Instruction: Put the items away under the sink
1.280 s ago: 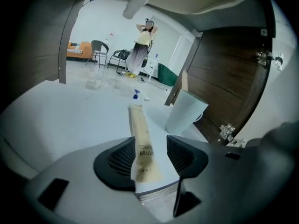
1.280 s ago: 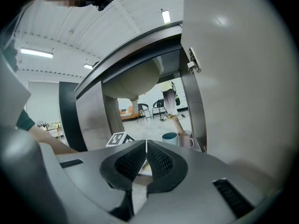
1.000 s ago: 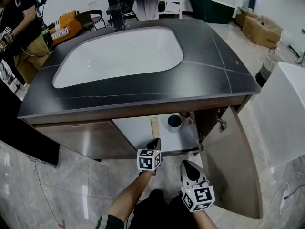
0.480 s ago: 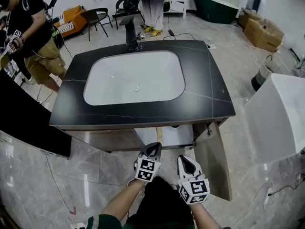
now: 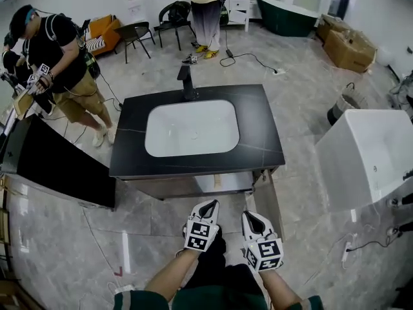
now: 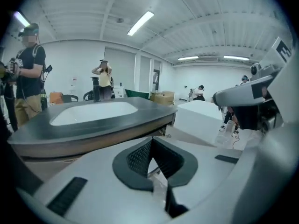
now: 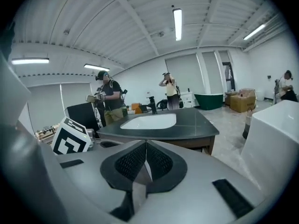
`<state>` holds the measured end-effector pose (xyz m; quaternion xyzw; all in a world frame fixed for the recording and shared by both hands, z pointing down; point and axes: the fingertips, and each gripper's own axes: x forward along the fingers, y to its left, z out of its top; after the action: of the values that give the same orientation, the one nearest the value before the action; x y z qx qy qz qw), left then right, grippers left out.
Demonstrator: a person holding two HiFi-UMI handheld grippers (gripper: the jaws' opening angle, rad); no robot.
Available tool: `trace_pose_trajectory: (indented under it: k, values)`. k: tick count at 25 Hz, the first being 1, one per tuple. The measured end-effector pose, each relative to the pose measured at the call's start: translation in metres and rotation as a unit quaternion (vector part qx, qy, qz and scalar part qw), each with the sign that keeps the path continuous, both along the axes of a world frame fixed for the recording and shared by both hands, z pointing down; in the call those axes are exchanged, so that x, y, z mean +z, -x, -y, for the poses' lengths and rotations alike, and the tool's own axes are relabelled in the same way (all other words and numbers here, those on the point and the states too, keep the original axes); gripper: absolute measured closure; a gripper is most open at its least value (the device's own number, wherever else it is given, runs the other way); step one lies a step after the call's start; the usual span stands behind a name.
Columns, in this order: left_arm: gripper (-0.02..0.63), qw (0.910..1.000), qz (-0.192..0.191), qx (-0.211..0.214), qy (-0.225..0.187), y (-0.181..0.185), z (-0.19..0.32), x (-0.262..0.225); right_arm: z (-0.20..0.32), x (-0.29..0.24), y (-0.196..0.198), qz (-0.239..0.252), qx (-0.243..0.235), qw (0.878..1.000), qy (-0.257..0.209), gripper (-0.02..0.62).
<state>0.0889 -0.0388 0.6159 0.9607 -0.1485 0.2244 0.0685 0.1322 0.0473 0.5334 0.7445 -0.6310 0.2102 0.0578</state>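
I've backed off; the sink cabinet (image 5: 258, 131) now lies well ahead of the left gripper (image 5: 208, 206) and right gripper (image 5: 253, 217). Both are pressed together and empty. I'd nudge the open door (image 5: 271, 205), just ahead-right of the right gripper, gently shut.

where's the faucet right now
In the head view the black faucet stands at the far edge of the dark countertop, just behind the middle of the white sink basin, on the side away from both grippers.
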Motion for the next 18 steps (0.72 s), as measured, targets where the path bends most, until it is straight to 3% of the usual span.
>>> trace_pose_trajectory:
  k: [6,11,18]
  values:
    - [0.597,0.9998,-0.006,-0.012,0.016,0.046,-0.054,-0.088,-0.051,-0.086,0.033,-0.005,-0.002,1.0,0.005,0.552]
    - [0.597,0.9996,-0.005,-0.022,0.016,0.081,-0.082,-0.131,-0.088,-0.119,0.056,0.01,-0.017,1.0,0.006,0.552]
    - [0.597,0.9998,-0.014,-0.01,-0.014,0.106,-0.091,-0.174,-0.09,-0.163,0.079,-0.014,-0.016,0.999,-0.025,0.552]
